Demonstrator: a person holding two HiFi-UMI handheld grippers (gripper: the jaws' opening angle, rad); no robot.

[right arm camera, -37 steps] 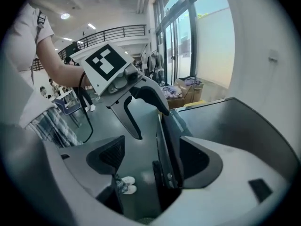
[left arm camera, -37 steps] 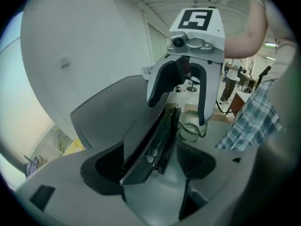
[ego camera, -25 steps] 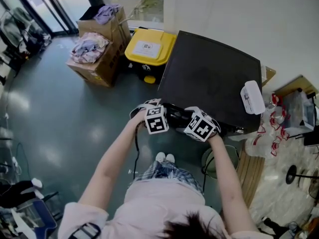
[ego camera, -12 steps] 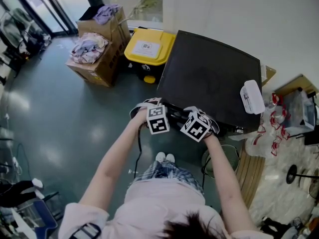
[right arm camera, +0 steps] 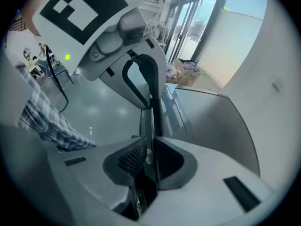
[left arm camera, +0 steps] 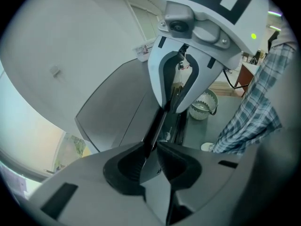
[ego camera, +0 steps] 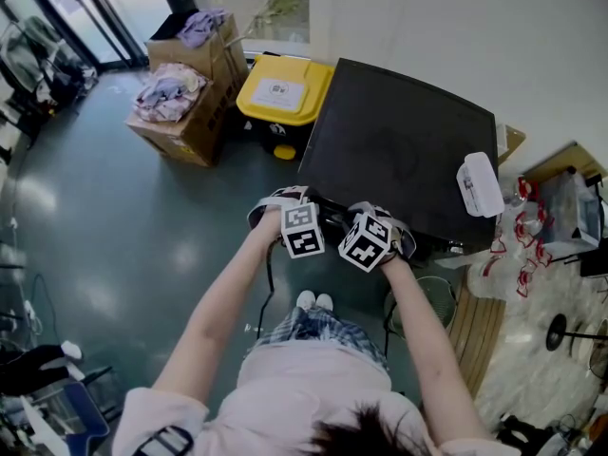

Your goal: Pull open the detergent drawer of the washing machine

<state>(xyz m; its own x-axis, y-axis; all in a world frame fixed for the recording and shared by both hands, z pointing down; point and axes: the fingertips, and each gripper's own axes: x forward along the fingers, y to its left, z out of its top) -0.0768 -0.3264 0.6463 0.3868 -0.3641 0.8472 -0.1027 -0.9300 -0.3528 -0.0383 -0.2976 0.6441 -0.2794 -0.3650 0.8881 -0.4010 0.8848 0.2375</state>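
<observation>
Floor (ego camera: 114,255), grey-green and glossy, takes up the left of the head view. Against the white wall stands the dark-topped washing machine (ego camera: 399,150), with the person facing its front so both arms can reach its upper edge. Beside it sit cardboard boxes (ego camera: 185,112) heaped with clothes and a yellow-lidded bin (ego camera: 312,104), both clear of the work. The left gripper (left arm camera: 156,157) and right gripper (right arm camera: 149,160) point steeply down, side by side, at that front edge. The detergent drawer (left arm camera: 154,128) lies there, hidden under the marker cubes in the head view. Each pair of jaws has just been closing and now stands nearly together on a thin dark lip. This appears to be the drawer's front, pinched in two places, likely for an even pull. A white case (ego camera: 480,186) rests at the top's right corner. The bin's lid carries a white label (ego camera: 278,91), its print too small to read, and no brand shows on the machine.
</observation>
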